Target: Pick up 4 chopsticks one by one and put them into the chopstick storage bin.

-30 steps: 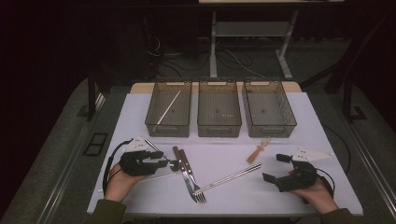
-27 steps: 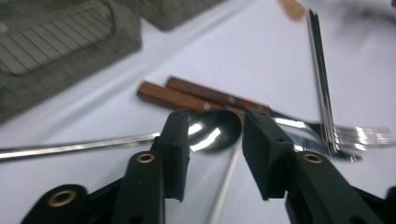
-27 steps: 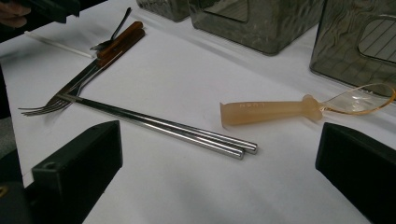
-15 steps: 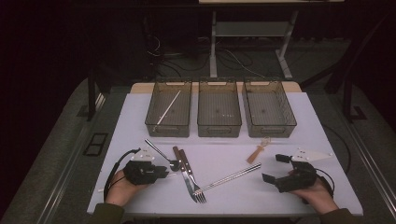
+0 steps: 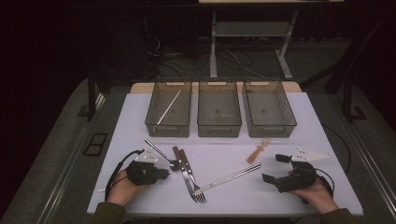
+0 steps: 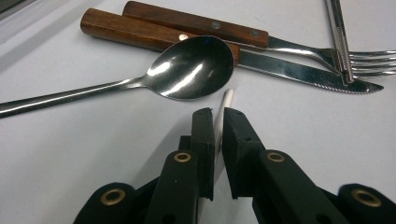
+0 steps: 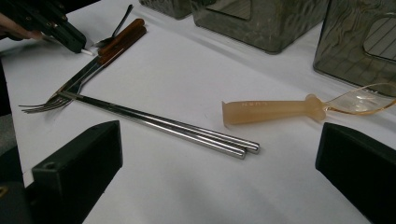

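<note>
At the left of the table, the left gripper [image 5: 161, 174] is seen low over the white surface, its jaws drawn together on a thin white stick [image 6: 227, 99]. The stick's tip projects just past the jaws and stops just short of the bowl of the steel spoon [image 6: 191, 67]. Against the high views taken a second and half a second ago, this gripper has been drawn back toward the person's edge, so that more of the spoon's handle is now exposed. The stick is judged to be gripped but not yet lifted, as it still lies along the tabletop. A similar white stick [image 5: 169, 110] is noted lying at a slant in the left bin [image 5: 154, 128], which is taken as the likely destination; lift and transfer remain to be done. Just beyond the spoon, the wooden-handled knife [image 6: 299, 72] and the wooden-handled fork [image 6: 196, 22] lie side by side and touching. Their far ends are crossed by a pair of steel chopsticks [image 7: 163, 125]. Further right, an amber plastic spoon [image 7: 271, 112] lies apart from the chopsticks, near the bins. At the far right, the right gripper [image 5: 275, 169] is found unmoved across the three high views, resting near the table edge with its jaws wide apart and nothing held.
</note>
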Demonstrator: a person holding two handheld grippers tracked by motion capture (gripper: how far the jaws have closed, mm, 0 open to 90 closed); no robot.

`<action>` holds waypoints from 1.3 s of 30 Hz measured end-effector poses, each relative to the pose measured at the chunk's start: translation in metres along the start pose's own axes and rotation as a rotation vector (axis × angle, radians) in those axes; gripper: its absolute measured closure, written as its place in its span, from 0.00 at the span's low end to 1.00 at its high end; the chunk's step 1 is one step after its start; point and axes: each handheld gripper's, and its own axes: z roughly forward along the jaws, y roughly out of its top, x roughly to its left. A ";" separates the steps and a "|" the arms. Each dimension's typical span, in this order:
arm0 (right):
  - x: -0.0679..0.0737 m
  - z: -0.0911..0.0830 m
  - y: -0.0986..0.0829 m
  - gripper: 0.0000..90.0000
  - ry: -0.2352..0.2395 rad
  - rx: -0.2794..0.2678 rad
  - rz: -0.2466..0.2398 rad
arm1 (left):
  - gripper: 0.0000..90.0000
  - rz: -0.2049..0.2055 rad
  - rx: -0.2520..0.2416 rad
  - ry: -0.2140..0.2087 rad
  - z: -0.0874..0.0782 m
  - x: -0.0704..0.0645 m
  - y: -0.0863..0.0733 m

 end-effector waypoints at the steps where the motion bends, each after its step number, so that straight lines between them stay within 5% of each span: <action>1: 0.000 0.000 0.000 0.01 0.001 0.000 -0.001 | 0.92 0.000 0.000 -0.002 0.000 0.000 0.000; 6: 0.000 0.000 0.000 0.01 0.001 0.001 -0.002 | 0.94 -0.009 0.000 -0.030 0.001 0.001 0.001; 27: 0.001 0.001 0.000 0.01 0.001 0.007 -0.008 | 0.94 0.002 -0.004 -0.018 0.006 -0.002 0.006; 39: 0.001 0.000 0.000 0.01 0.003 0.003 -0.010 | 0.77 -0.064 -0.073 0.040 -0.032 -0.007 -0.016</action>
